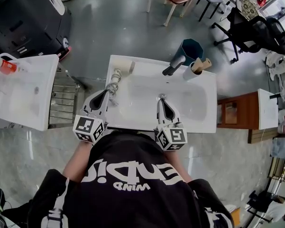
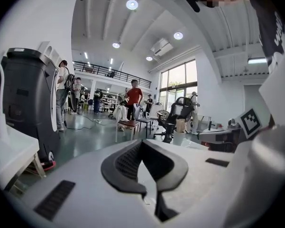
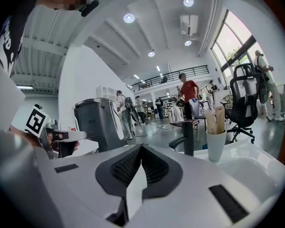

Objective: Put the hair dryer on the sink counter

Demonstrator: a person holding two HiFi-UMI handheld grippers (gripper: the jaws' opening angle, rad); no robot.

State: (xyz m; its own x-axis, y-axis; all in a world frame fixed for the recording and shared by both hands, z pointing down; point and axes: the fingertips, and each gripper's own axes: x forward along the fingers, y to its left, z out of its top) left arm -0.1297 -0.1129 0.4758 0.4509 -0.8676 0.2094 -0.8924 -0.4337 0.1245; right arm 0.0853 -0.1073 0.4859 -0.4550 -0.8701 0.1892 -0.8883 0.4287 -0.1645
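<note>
The white sink (image 1: 133, 120) stands right in front of me in the head view. A pale, cream-coloured hair dryer (image 1: 124, 67) lies on its back left corner, and its coiled cord (image 1: 114, 83) trails toward me along the left rim. My left gripper (image 1: 107, 92) is over that left rim, its tips just short of the cord. Seen from the left gripper view, the left gripper (image 2: 142, 142) is shut with nothing in it. My right gripper (image 1: 161, 99) hovers over the front of the basin. It too is shut and empty (image 3: 141, 147).
A dark faucet (image 1: 173, 65) and a cup of brushes (image 1: 195, 69) stand on the back rim, a teal bin (image 1: 192, 49) behind them. A second white sink (image 1: 26, 89) is at left, a wooden cabinet (image 1: 237, 113) at right. People stand far off.
</note>
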